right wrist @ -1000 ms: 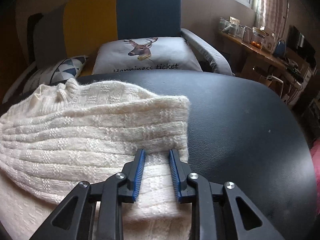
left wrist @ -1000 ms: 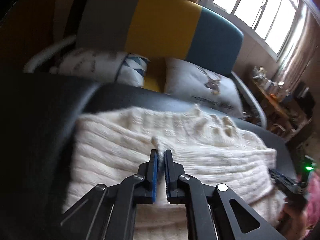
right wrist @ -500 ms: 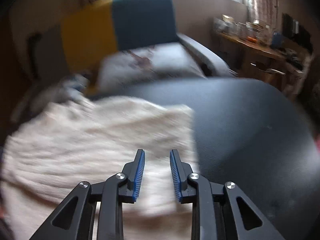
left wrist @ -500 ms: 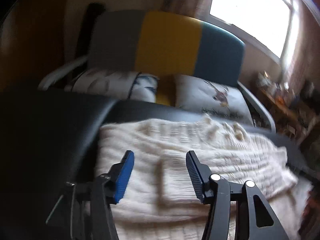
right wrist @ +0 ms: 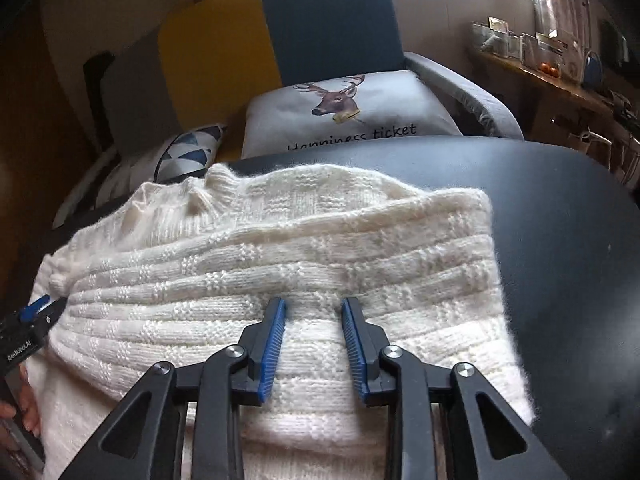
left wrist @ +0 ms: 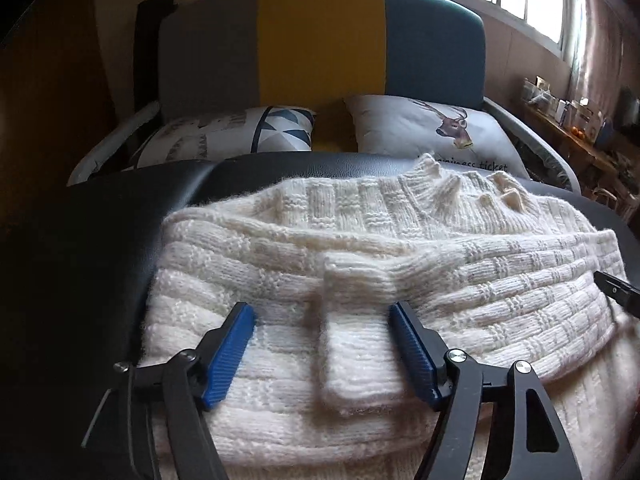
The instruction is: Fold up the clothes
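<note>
A: Left wrist view first?

B: Left gripper (left wrist: 322, 354) spread wide, holding nothing. Black metal arms, ribbed blue pads (left wrist: 229, 356) either side of a sleeve cuff (left wrist: 352, 352), which lies flat on the sweater (left wrist: 400, 248). Sweater is cream, chunky knit w/ raised ribs and block pattern, fuzzy edges; sleeve folded across the body, collar at the far side. It sits on a black, smooth, leather-like padded surface (left wrist: 100, 220).

A: Behind that?

B: Armchair (left wrist: 320, 40), back in grey, yellow and teal panels, w/ two cushions: triangle print (left wrist: 240, 136) and deer print (left wrist: 440, 132). Tip of the other gripper shows at the right edge.

A: Right wrist view?

B: Right gripper (right wrist: 314, 344) partly apart, narrower gap than the left, gripping nothing; pads (right wrist: 272, 344) rest over the sweater (right wrist: 280, 248) near its folded right edge. Black surface (right wrist: 560, 240) is bare to the right, slightly shiny. Left gripper's tip (right wrist: 36, 312) at the sweater's left side. Deer cushion (right wrist: 344, 116) reads "ticket"; cluttered wooden shelf (right wrist: 540, 68) far right.
</note>
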